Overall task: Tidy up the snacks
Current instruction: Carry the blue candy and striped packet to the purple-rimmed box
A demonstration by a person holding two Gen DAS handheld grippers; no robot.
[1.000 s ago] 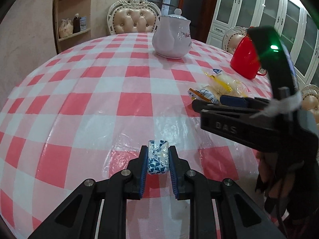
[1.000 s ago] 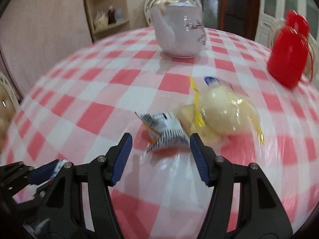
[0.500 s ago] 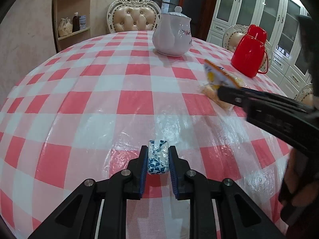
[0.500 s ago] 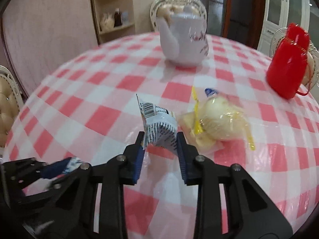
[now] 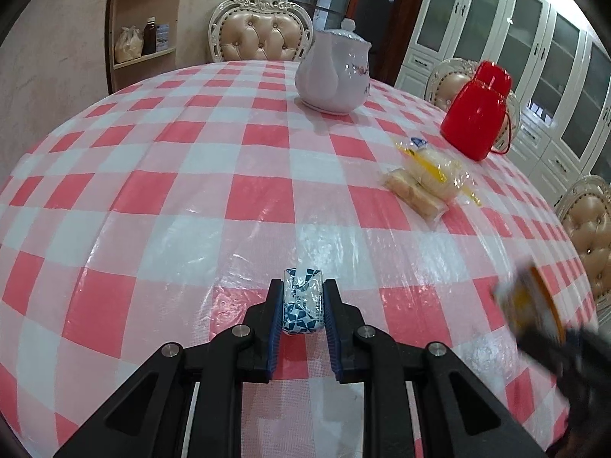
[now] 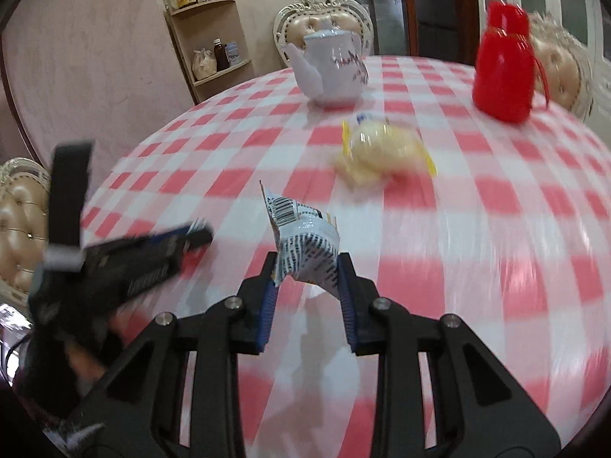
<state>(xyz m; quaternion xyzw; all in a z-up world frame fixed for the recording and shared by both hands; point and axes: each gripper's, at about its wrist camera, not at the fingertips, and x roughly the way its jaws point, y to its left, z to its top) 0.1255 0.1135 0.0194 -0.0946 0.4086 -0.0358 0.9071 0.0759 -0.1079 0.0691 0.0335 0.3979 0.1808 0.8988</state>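
My left gripper (image 5: 302, 307) is shut on a small blue-and-white patterned snack (image 5: 301, 303), held low over the red-checked tablecloth (image 5: 191, 198). My right gripper (image 6: 307, 271) is shut on a crumpled white snack packet with a barcode (image 6: 305, 242), lifted off the table. In the left wrist view the right gripper shows only as a blur at the lower right, with the packet (image 5: 534, 305). In the right wrist view the left gripper (image 6: 191, 236) appears blurred at the left. Two clear-wrapped bread packs (image 5: 427, 179) lie on the table to the right.
A white teapot (image 5: 332, 76) stands at the far middle of the table and a red jug (image 5: 477, 114) at the far right. Padded chairs (image 5: 261, 34) ring the table. A corner shelf (image 5: 145, 19) and white cabinets line the walls.
My right gripper closed on the barcode packet beside the bread packs, lifted it and pulled back toward the near right. My left gripper stayed put with its snack.
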